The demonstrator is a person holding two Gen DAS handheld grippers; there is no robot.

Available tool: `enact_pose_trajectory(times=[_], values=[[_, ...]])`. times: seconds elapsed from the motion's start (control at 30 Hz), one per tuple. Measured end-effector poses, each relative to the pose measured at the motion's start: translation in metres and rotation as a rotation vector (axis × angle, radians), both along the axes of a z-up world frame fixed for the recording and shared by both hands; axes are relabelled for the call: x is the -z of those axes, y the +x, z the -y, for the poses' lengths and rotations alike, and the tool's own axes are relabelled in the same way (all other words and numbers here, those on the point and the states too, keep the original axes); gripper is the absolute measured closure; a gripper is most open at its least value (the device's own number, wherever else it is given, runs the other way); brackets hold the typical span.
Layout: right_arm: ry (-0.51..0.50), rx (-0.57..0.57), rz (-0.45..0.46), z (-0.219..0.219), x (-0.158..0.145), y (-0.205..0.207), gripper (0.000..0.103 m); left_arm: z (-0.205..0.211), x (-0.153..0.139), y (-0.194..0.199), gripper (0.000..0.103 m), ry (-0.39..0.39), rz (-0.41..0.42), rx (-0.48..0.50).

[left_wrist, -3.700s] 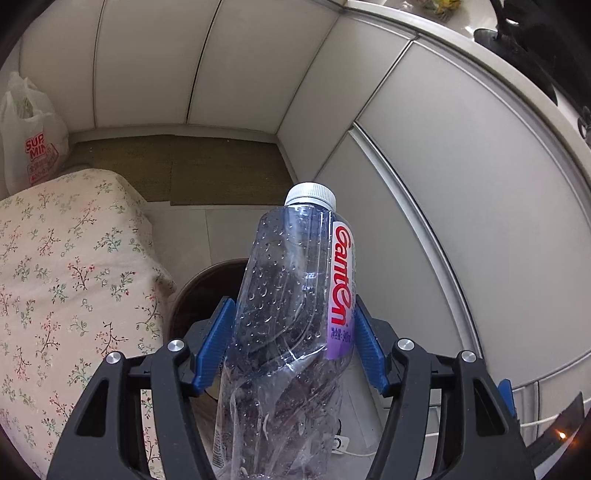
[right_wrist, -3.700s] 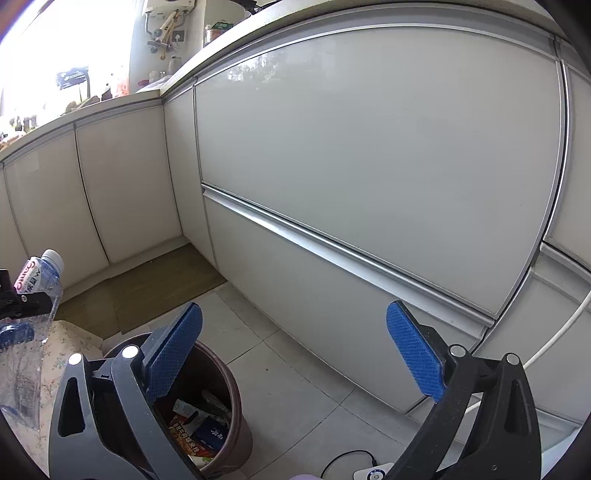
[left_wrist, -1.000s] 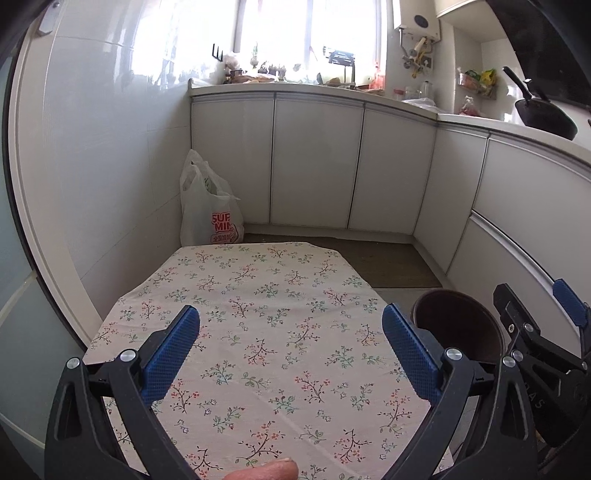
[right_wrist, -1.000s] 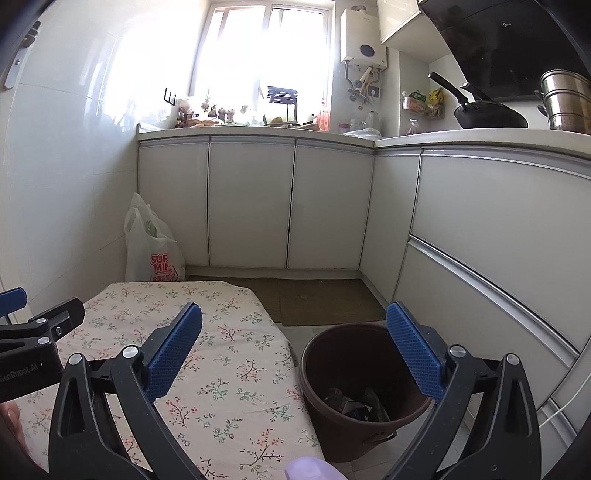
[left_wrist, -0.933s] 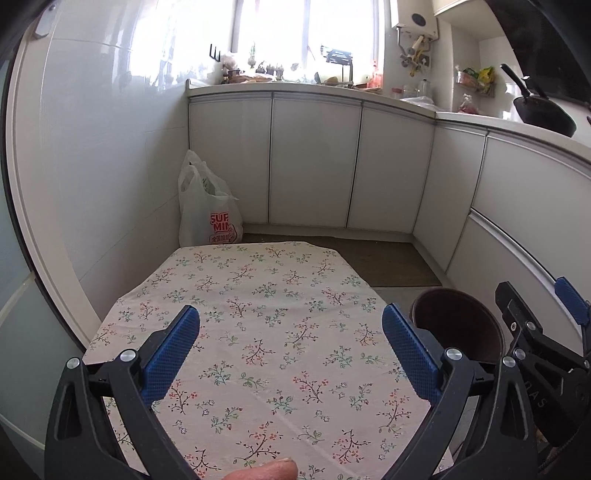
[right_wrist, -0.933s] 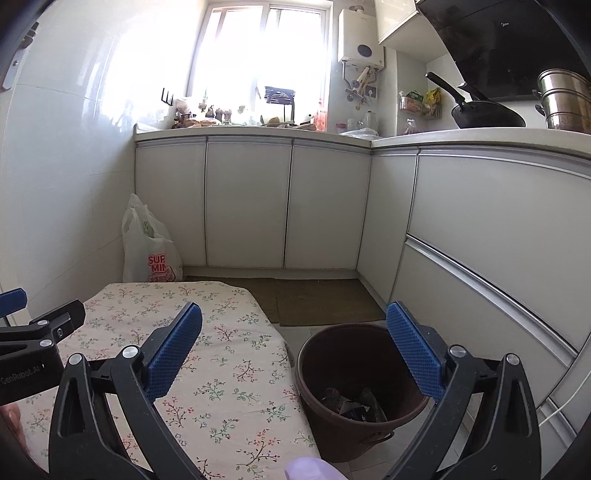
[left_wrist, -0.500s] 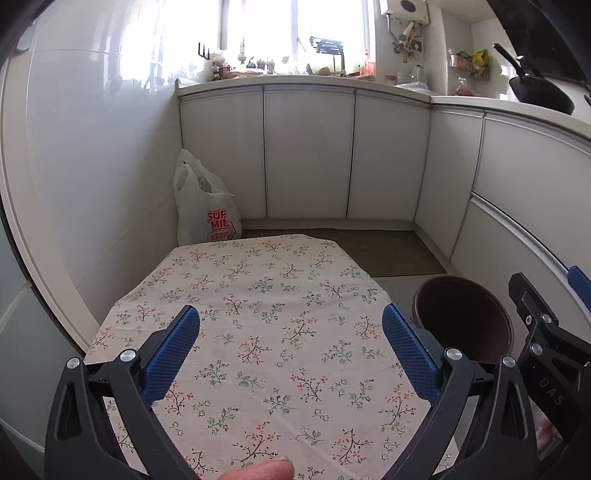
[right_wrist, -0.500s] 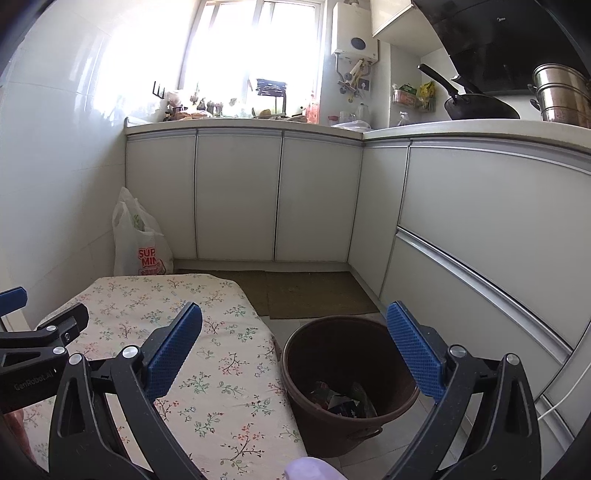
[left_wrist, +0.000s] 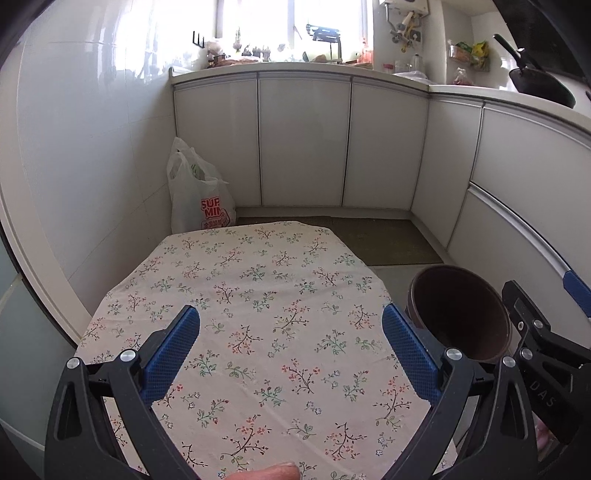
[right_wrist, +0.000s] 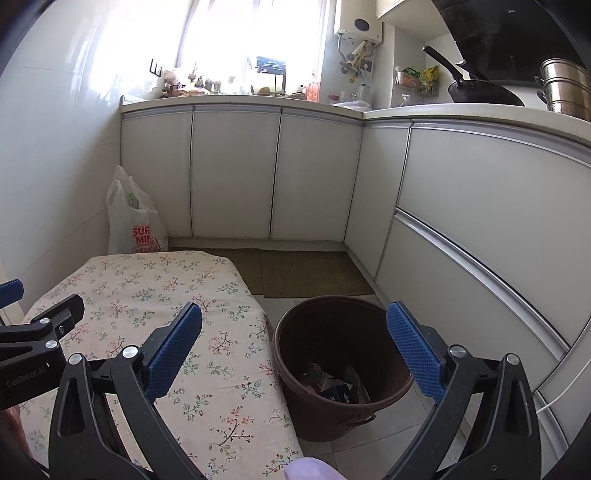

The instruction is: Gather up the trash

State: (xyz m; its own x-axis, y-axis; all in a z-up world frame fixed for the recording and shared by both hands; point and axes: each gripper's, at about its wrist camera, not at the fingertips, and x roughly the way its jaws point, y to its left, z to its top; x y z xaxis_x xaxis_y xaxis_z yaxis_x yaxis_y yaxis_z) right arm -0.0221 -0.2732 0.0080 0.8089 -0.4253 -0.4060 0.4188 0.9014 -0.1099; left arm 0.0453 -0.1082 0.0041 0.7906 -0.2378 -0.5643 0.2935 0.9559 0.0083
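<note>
Both views are lit by daylight from the window [left_wrist: 295, 22] above the far counter, which is overexposed to white with its detail washed out. Glare is reflected on the glossy wall tiles [right_wrist: 55, 110], while the cabinet fronts [left_wrist: 303, 136] are evenly and softly lit. Strong fisheye distortion is present: straight counter and cabinet lines are bent toward the frame edges, and the corners are vignetted to black.

I see white cabinets [left_wrist: 303, 140] at 12 & 3 o'clock, bright window [right_wrist: 255, 40] at 12, floral-cloth table [left_wrist: 258, 314] below.
</note>
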Motion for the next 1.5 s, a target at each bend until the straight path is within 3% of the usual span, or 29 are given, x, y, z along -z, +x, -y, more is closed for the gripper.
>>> enact_pose_trajectory(times=[1.5], values=[[0.005,-0.008,-0.009,-0.0010,0.0055,0.0013,0.007,0.0061,0.0045,0.0008,0.007,0.003,-0.018,0.005]])
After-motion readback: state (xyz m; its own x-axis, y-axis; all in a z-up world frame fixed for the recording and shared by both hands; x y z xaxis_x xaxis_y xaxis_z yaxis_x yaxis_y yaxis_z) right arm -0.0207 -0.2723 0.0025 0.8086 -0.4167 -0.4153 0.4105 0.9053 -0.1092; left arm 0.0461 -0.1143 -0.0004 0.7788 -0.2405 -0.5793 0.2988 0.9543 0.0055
